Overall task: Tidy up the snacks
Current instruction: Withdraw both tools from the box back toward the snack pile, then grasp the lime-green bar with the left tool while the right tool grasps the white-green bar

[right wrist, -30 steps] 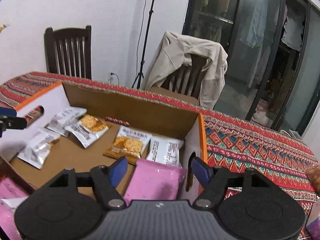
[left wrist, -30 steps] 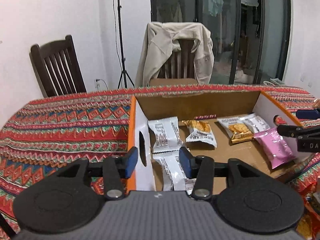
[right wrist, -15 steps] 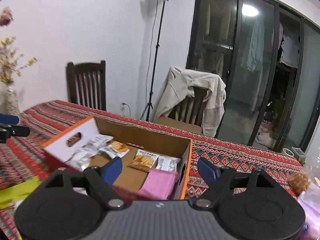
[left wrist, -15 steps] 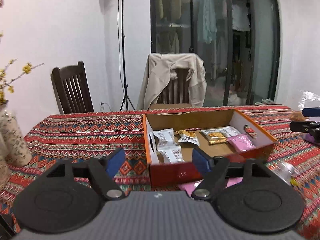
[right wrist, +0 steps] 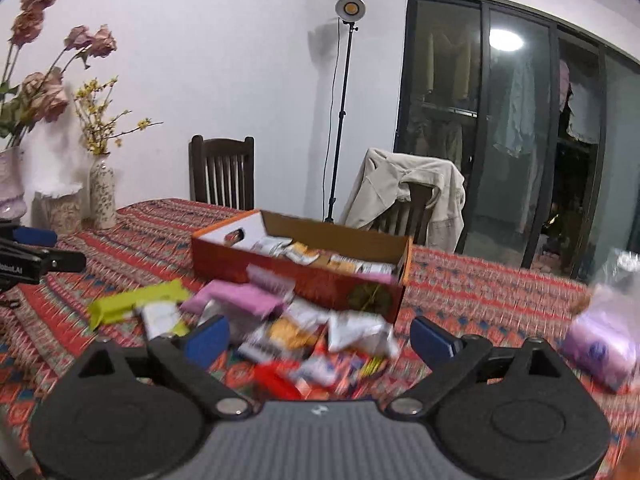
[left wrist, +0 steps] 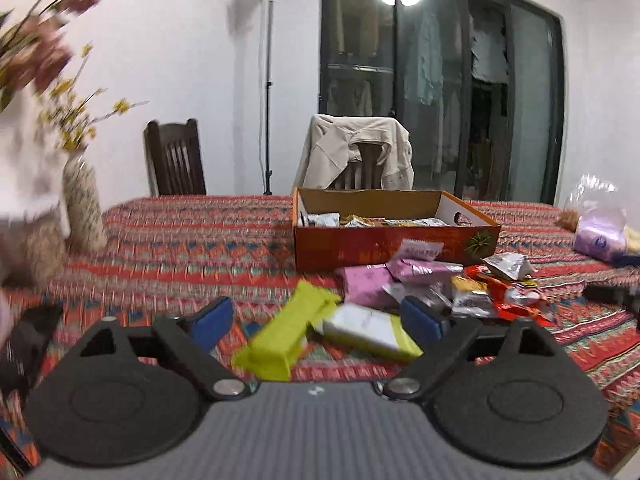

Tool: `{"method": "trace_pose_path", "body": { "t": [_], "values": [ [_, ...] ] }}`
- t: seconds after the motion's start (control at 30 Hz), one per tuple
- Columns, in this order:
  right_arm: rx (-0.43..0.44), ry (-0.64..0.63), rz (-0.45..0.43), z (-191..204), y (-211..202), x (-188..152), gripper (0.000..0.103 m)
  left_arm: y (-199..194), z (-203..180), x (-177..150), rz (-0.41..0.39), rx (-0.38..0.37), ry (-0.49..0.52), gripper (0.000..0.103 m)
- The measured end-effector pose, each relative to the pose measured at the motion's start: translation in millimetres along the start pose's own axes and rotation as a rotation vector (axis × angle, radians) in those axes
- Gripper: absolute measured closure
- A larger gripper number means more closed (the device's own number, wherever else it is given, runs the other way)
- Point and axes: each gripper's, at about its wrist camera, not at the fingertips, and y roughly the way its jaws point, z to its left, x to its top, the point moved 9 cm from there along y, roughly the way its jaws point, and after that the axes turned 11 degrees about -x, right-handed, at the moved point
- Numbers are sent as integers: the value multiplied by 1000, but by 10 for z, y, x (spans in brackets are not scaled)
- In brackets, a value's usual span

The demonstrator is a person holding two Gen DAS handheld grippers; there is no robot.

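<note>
An orange cardboard box (left wrist: pixel 394 240) (right wrist: pixel 320 276) with several snack packets inside stands mid-table. Loose snacks lie in front of it: a lime-green bar (left wrist: pixel 286 338) (right wrist: pixel 136 306), a white-and-green packet (left wrist: pixel 370 332), pink packets (left wrist: pixel 366 284) (right wrist: pixel 240 298) and a blurred heap of white and red wrappers (right wrist: pixel 320 344). My left gripper (left wrist: pixel 316 320) hovers back from the pile, its jaws opening wide, with nothing pressed between them. My right gripper (right wrist: pixel 320 338) is also opening, over the heap, holding nothing. Each gripper shows at the edge of the other's view.
Flower vases (left wrist: pixel 82 204) (right wrist: pixel 102 196) stand at the table's left. A clear plastic bag with purple contents (left wrist: pixel 600 232) (right wrist: pixel 600 344) lies at the right. Two wooden chairs, one draped with a beige jacket (left wrist: pixel 356 156), stand behind the table (left wrist: pixel 192 240).
Both grippers have pulled back from inside the box toward the table's near edge and spread their jaws wider. The loose snack pile in front of the box has come into view.
</note>
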Motion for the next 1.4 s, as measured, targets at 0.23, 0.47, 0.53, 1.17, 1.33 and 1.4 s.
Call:
{"method": "trace_pose_path", "body": {
  "t": [0.23, 0.47, 0.53, 1.17, 1.33, 1.4],
  "values": [
    [24, 102, 60, 253, -222, -690, 6, -181, 3, -512, 43, 49, -34, 5],
    [33, 47, 107, 464, -248, -1003, 6, -188, 101, -637, 67, 65, -67, 5],
    [38, 46, 107, 469, -244, -997, 6, -178, 121, -641, 66, 68, -74, 5],
    [145, -69, 110, 815, 216, -557, 13, 509, 418, -321, 127, 36, 21, 17],
    [240, -160, 109, 1190, 626, -288, 30, 1040, 534, -286, 230, -47, 57, 35],
    [268, -167, 125, 1334, 811, -217, 32, 1190, 581, -335, 272, -49, 43, 44]
  ]
}}
